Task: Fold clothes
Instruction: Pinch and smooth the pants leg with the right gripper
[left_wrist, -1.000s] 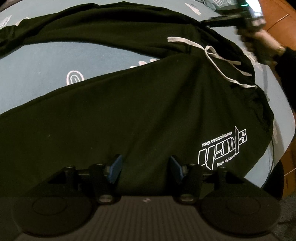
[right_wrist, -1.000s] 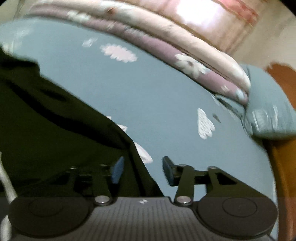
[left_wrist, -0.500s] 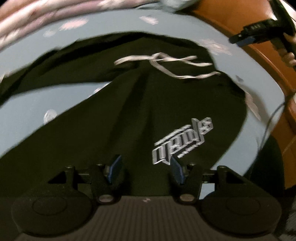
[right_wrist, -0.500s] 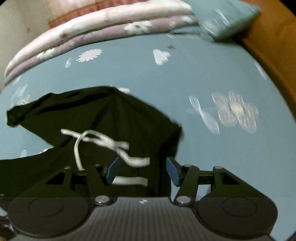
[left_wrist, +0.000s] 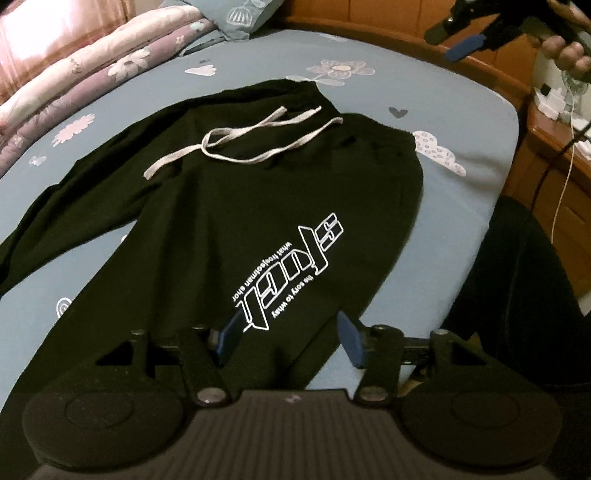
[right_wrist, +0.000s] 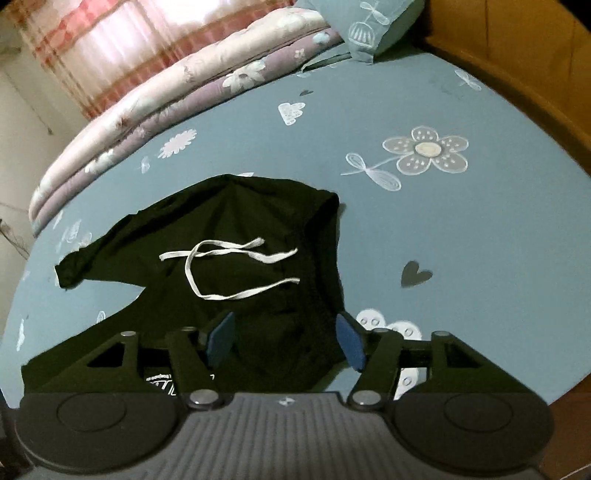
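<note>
Blue bedsheet (right_wrist: 461, 236) bears black pants (left_wrist: 207, 229) below both empty tools: left (left_wrist: 288, 338) closing, right (right_wrist: 286, 341) opening.

We are looking at a bed (right_wrist: 480, 240) covered in a blue sheet printed with white flowers, hearts and clouds. A folded floral quilt (right_wrist: 166, 92) is lying along its far edge, with a blue pillow (right_wrist: 373, 29) sitting beside it. A wooden bed frame (left_wrist: 461, 70) is bordering the mattress. Daylight is glowing through a pink checked curtain (right_wrist: 110, 40).
</note>
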